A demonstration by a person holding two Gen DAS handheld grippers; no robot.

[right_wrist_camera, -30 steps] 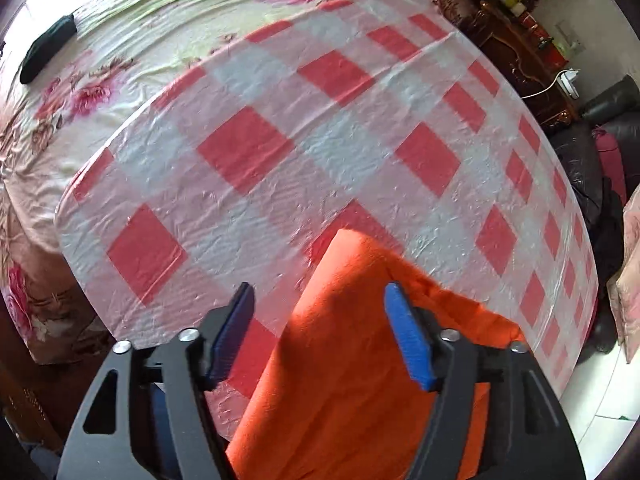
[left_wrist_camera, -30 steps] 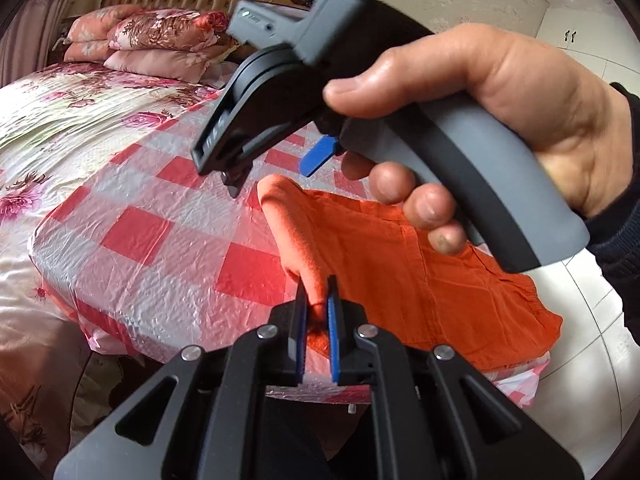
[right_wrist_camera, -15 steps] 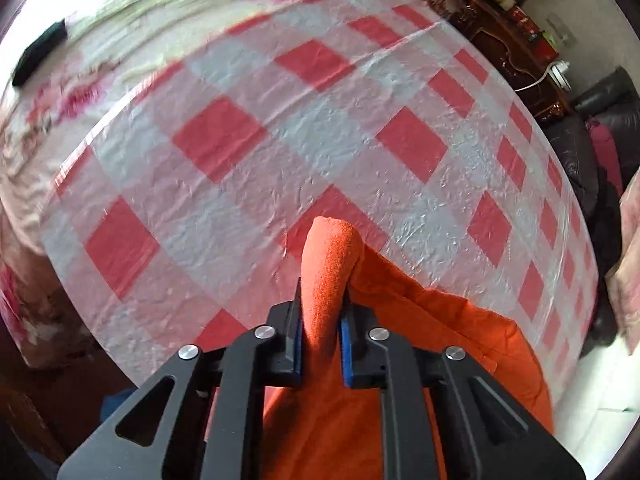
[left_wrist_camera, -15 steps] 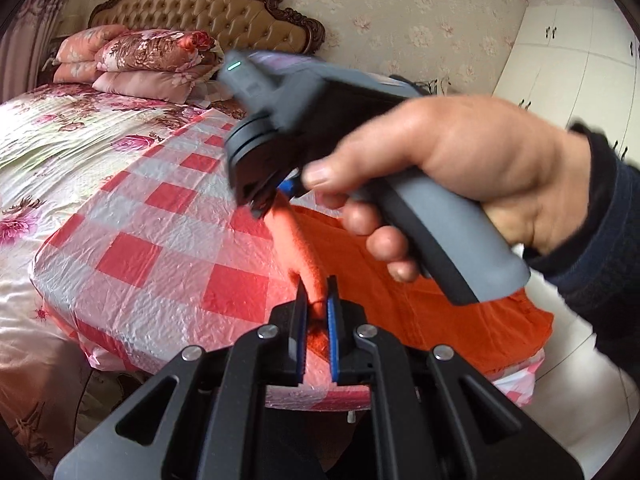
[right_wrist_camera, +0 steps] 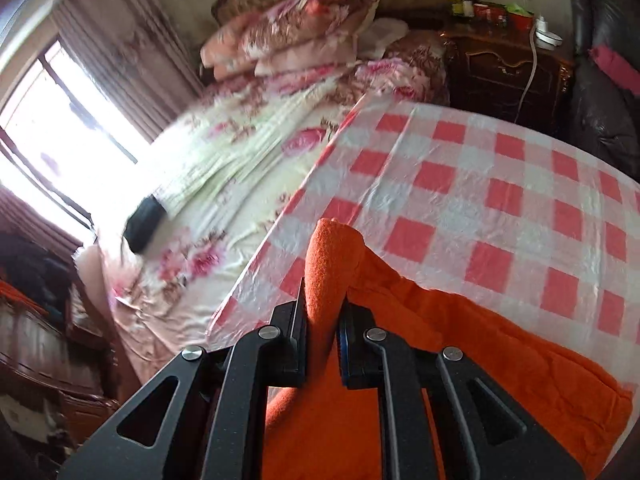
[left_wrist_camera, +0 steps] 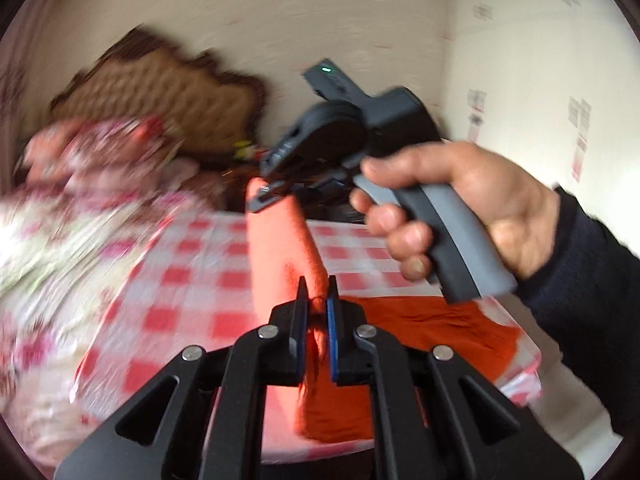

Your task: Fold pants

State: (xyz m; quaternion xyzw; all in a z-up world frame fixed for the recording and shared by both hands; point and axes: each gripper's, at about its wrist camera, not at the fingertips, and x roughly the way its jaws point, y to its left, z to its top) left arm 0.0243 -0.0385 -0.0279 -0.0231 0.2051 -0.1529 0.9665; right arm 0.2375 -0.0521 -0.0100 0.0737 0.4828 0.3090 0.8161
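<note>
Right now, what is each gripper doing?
Left gripper: shut on the orange pants.
Right gripper: shut on the orange pants.

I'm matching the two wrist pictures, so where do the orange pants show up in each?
Left wrist: orange pants at centre, rising from the left gripper to the right gripper.
Right wrist: pants at bottom centre and right, pinched in the gripper.
Shared landmark: checked cloth.

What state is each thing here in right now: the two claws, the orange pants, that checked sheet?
Left claw: shut on a fold of the orange pants.
Right claw: shut on another fold of them.
Orange pants: pinched edge raised, the rest lying on the sheet.
Checked sheet: spread flat, slightly wrinkled.
Person's hand: wrapped around the right claw's handle.
</note>
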